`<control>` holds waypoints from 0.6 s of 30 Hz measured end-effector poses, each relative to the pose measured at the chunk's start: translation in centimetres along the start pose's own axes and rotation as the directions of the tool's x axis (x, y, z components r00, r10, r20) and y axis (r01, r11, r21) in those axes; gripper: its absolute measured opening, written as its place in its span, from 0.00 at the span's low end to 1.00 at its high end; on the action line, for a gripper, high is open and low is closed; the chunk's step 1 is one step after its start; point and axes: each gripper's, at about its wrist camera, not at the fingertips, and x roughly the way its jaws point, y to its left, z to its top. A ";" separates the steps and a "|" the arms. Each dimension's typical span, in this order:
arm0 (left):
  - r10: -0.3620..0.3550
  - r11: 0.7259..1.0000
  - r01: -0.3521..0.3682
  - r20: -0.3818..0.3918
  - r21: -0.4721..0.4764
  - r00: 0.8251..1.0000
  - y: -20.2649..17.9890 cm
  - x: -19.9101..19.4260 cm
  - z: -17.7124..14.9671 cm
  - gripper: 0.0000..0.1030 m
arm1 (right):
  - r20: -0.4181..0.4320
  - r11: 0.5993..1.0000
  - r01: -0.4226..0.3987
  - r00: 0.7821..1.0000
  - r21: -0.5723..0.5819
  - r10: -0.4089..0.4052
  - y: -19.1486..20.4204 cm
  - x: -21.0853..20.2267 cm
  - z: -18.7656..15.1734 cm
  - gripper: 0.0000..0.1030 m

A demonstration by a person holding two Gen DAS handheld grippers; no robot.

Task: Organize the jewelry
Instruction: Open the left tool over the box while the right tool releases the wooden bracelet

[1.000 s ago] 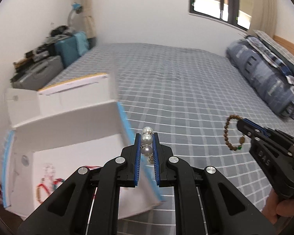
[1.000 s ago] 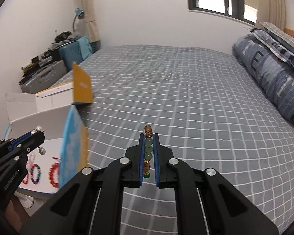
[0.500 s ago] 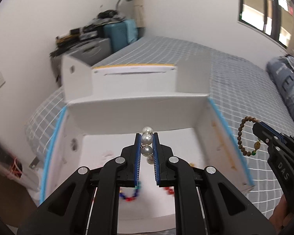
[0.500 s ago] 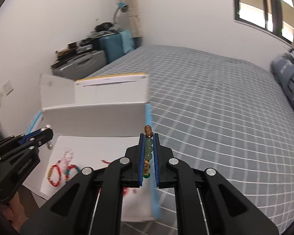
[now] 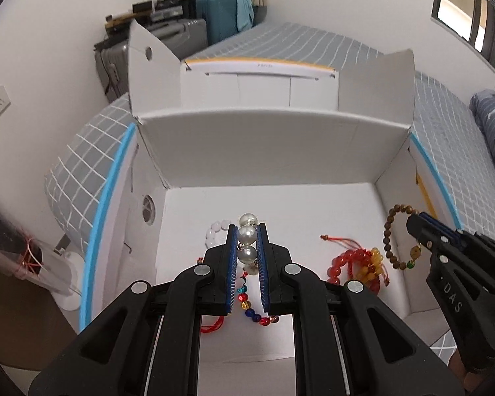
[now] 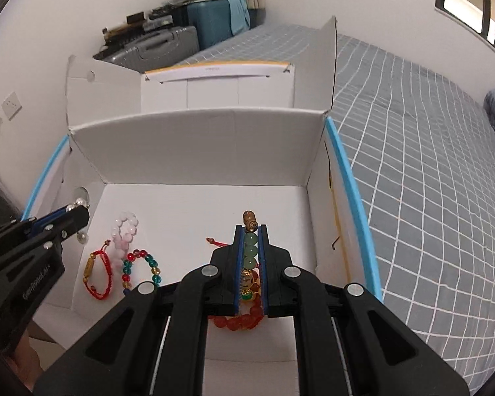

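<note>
White cardboard box [image 5: 267,151]: now fills both wrist views, standing on the grey checked bed [image 6: 412,151]; a second ago both hand-held grippers were out over the open bed, with the box off to the left.
Left hand-held gripper [image 5: 247,231]: closed on a pearl piece [image 5: 247,233], now hanging over the box floor toward its left wall.
Right hand-held gripper [image 6: 250,231]: clamped on a brown bead bracelet [image 5: 396,234] by its green beads, the loop dangling toward the right wall.
Already in the box: a pale pink bracelet [image 6: 125,231], a red cord bracelet [image 6: 95,274], a red-and-green bead bracelet [image 6: 142,267] and a red bead bracelet [image 5: 349,260], all lying loose on the floor, well apart from the far wall.
Meaning for the task: both carried pieces have reached the container; judging by this, what remains is lowering and releasing each onto a bare patch of floor.
Risk: dropping onto the pieces below could tangle them.
</note>
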 end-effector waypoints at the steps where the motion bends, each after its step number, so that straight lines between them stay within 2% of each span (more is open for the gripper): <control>1: 0.002 1.000 -0.002 -0.009 0.005 1.000 -0.1 0.3 -0.1 0.11 | -0.014 1.000 0.008 1.000 -0.005 -0.008 0.1 0.4 0.0 0.07; 9: 0.026 1.000 -0.026 -0.037 0.007 0.999 0.3 1.8 -0.3 0.14 | -0.037 1.000 0.005 0.999 0.003 -0.005 0.0 1.2 -0.4 0.09; 10: 0.028 1.000 -0.028 -0.045 0.000 0.999 0.5 2.0 -0.2 0.19 | -0.039 1.000 -0.003 0.999 0.008 0.003 -0.1 1.3 -0.5 0.09; 11: 0.027 1.000 -0.028 -0.048 -0.007 0.998 0.6 2.0 -0.1 0.27 | -0.041 1.000 -0.006 0.999 0.007 0.006 -0.2 1.2 -0.5 0.12; 12: 0.026 1.000 -0.026 -0.045 -0.015 0.999 0.8 1.9 -0.1 0.31 | -0.036 1.000 -0.008 0.999 0.005 0.008 -0.1 1.1 -0.4 0.16; 14: 0.029 0.999 -0.029 -0.023 -0.027 0.999 0.9 1.2 0.1 0.44 | -0.008 1.000 -0.005 1.000 0.001 0.005 -0.1 0.3 -0.3 0.39; 15: 0.032 0.999 -0.032 0.000 -0.033 0.999 1.0 0.6 0.1 0.49 | 0.010 1.000 0.001 1.000 -0.001 -0.001 -0.1 -0.2 -0.3 0.43; 17: 0.039 0.998 -0.037 0.045 -0.043 0.998 1.1 -0.6 0.1 0.71 | 0.052 1.000 0.008 0.999 -0.003 -0.007 -0.2 -1.6 -0.2 0.59; 18: 0.044 0.998 -0.041 0.068 -0.044 0.997 1.1 -1.2 0.1 0.74 | 0.070 1.000 0.012 0.997 -0.001 -0.012 -0.2 -2.2 -0.2 0.63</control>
